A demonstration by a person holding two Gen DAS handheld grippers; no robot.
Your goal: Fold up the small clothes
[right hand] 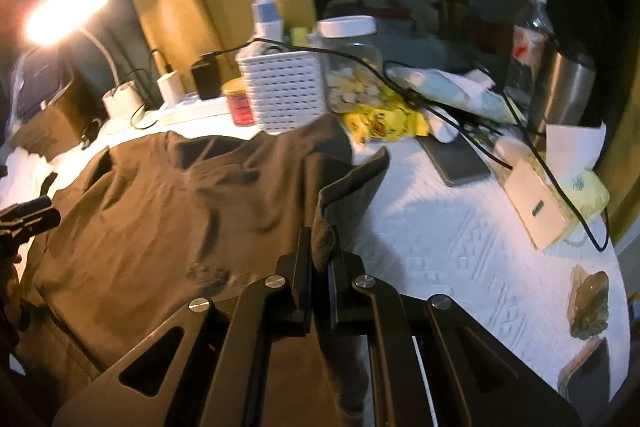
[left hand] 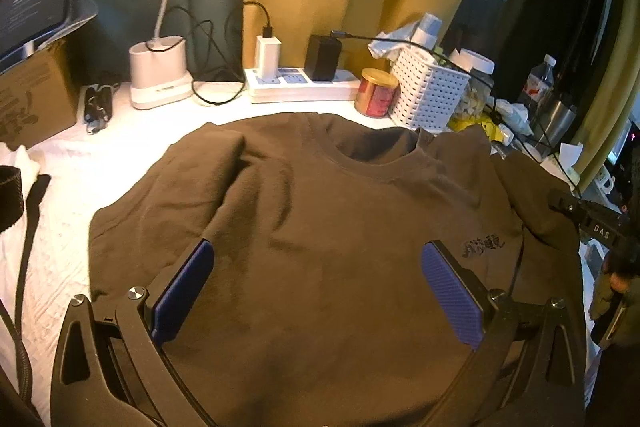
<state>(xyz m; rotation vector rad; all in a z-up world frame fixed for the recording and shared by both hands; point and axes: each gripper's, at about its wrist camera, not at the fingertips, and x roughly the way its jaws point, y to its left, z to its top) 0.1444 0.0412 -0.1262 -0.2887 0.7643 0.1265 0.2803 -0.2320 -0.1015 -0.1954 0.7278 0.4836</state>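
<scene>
My left gripper (left hand: 316,287) hovers tilted down over the brown sweatshirt (left hand: 320,207), blue pads (left hand: 186,291) spread wide, nothing between them. The sweatshirt lies spread across the frame's centre on the white tablecloth (left hand: 60,247), with an unreadable chest print at right. My right gripper (right hand: 322,259), bottom centre of its view, pinches a sweatshirt fold; "DAS" marks it at the left view's right edge.

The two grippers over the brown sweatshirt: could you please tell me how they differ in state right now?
The left gripper stands wide open, its blue pads apart above the sweatshirt front and gripping nothing; the right gripper is shut, pinching a fold of the sweatshirt's edge. The left hangs over the chest, the right at the garment's side by the white tablecloth. Both are black and point down toward the table.
</scene>
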